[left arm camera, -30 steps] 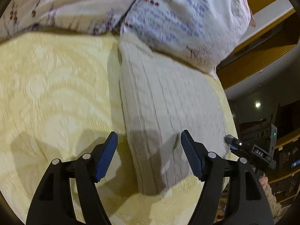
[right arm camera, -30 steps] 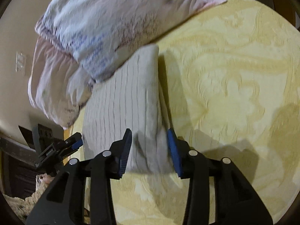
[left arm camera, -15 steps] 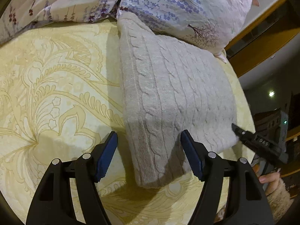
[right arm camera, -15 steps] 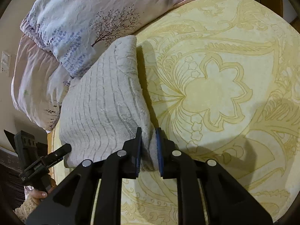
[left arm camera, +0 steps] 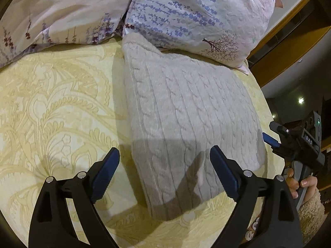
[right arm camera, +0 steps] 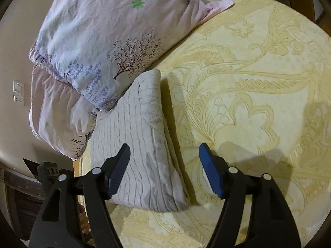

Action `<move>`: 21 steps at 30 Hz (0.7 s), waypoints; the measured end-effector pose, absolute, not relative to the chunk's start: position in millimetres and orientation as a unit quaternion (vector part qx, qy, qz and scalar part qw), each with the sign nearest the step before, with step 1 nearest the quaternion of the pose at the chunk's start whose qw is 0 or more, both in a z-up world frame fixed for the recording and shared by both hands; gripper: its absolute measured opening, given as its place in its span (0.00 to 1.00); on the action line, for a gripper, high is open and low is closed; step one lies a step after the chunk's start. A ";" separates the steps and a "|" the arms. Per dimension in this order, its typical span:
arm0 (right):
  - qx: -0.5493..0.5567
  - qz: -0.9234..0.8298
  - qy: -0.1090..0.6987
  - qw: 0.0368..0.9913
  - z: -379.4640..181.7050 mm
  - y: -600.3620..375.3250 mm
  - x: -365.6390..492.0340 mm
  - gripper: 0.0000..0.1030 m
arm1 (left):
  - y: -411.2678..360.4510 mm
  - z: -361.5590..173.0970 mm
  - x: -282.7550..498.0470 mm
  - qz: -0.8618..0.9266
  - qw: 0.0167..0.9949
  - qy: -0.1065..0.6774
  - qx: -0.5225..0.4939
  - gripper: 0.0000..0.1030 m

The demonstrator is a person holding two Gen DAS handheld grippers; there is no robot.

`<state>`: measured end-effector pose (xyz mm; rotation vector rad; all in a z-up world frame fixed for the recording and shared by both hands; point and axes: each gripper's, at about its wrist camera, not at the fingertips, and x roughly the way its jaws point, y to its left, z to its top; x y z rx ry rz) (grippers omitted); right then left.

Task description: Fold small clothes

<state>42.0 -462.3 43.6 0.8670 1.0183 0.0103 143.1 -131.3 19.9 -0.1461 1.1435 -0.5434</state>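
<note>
A folded beige cable-knit sweater (left arm camera: 186,113) lies on the yellow patterned bedspread (left arm camera: 51,103), its far end against a floral pillow (left arm camera: 196,14). My left gripper (left arm camera: 165,175) is open and empty, hovering just above the sweater's near end. In the right wrist view the sweater (right arm camera: 140,144) lies folded in a thick stack; my right gripper (right arm camera: 164,169) is open and empty, its fingers astride the sweater's near right corner. The right gripper also shows at the right edge of the left wrist view (left arm camera: 289,142).
Two floral pillows (right arm camera: 103,41) lie along the head of the bed. The bedspread (right arm camera: 248,103) stretches wide to the right of the sweater. The bed edge runs just left of the sweater in the right wrist view, with a wall and switch plate (right arm camera: 18,93) beyond.
My right gripper was shut on the sweater's near corner half a second ago; it has let go, opened wide and backed off slightly. The left gripper stayed open and barely moved.
</note>
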 end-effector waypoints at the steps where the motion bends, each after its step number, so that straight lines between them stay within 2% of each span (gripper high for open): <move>1: 0.409 0.007 0.474 0.780 40.7 -464.0 46.1 0.68 | -132.9 20.1 144.7 -0.254 0.804 0.534 -0.064 0.88; 15: 0.423 0.046 0.511 0.747 12.8 -458.9 96.1 0.71 | -158.2 6.4 185.8 -0.256 0.786 0.558 -0.073 0.93; 20: 0.428 0.079 0.515 0.738 8.4 -446.7 103.5 0.66 | -157.2 -1.9 198.4 -0.261 0.771 0.570 -0.115 0.93; 21: 0.431 0.089 0.517 0.734 6.3 -443.0 105.3 0.63 | -155.8 -2.1 199.8 -0.261 0.771 0.568 -0.123 0.93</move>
